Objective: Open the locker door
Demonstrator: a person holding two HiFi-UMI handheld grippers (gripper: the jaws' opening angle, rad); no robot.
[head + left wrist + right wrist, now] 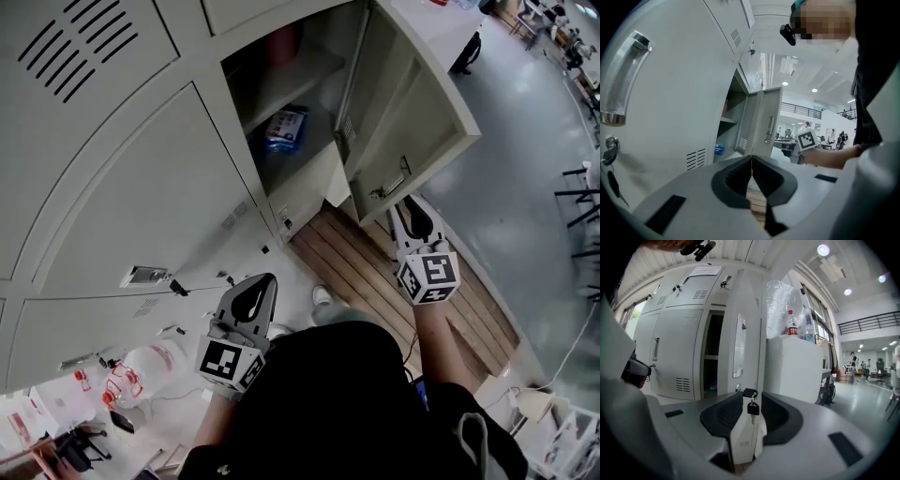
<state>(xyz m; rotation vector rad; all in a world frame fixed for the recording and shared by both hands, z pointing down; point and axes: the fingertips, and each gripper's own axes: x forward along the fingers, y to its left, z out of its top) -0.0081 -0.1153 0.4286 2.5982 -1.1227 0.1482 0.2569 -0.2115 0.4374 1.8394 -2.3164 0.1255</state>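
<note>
The grey locker door (pixel 403 103) stands swung wide open, away from its compartment (pixel 281 75), where a blue packet (pixel 284 128) lies on a shelf. My right gripper (pixel 405 208) sits at the door's lower free edge. In the right gripper view the door's edge (pixel 745 357) runs between the jaws of the right gripper (pixel 750 401), and a small key (pixel 753 408) hangs from the lock there. A gap shows beside the right pad. My left gripper (pixel 262 281) hangs lower, in front of a closed locker, its jaws shut on nothing (pixel 751 159).
A closed locker with a chrome handle (pixel 623 79) and a keyed lock fills the left. Wooden slats (pixel 375 272) cover the floor below the door. A white cabinet (pixel 792 366) with bottles (pixel 791 324) on top stands behind the door. Plastic bottles (pixel 141 370) lie lower left.
</note>
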